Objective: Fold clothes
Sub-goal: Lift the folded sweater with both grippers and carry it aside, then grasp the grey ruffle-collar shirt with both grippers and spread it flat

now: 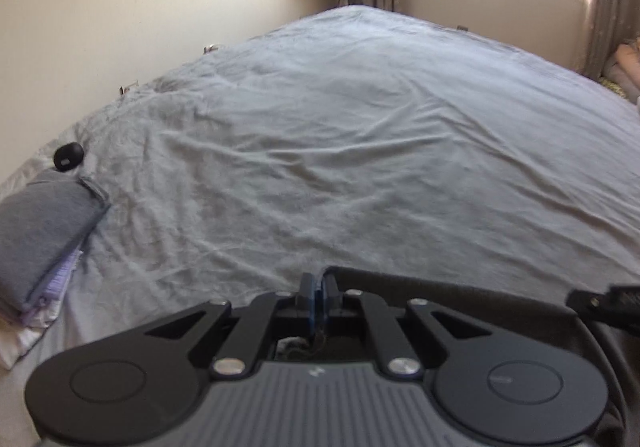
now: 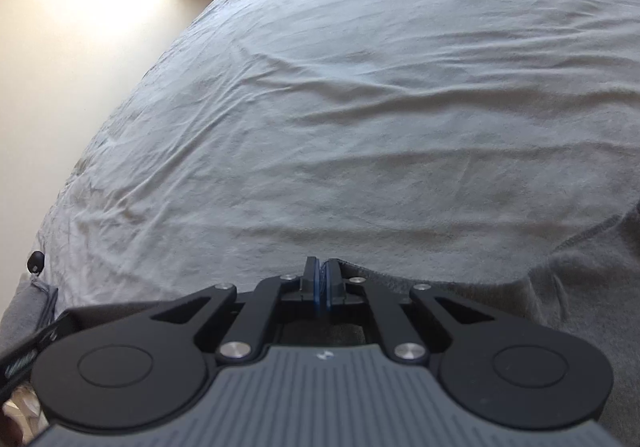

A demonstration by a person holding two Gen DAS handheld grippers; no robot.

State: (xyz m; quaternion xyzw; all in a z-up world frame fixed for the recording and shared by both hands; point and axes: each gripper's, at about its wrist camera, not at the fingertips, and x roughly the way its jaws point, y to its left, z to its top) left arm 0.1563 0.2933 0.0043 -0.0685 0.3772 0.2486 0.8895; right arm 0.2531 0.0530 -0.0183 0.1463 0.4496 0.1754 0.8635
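Observation:
A dark grey garment (image 1: 448,289) hangs from my left gripper (image 1: 318,281), whose blue pads are shut on its top edge. That edge runs right toward my right gripper (image 1: 608,301), seen at the frame's side. In the right wrist view my right gripper (image 2: 322,279) is shut on the same garment (image 2: 572,287), which drapes to the right with a stitched seam showing. My left gripper's body (image 2: 28,347) shows at the lower left there. Both are held over the near edge of the bed (image 1: 360,147). The lower part of the garment is hidden beneath the grippers.
A folded stack with a grey garment (image 1: 40,231) on top of lilac cloth lies at the bed's left edge, a small black object (image 1: 69,155) behind it. The wrinkled pale sheet (image 2: 360,107) covers the bed. A wall runs along the left; window and curtains stand beyond.

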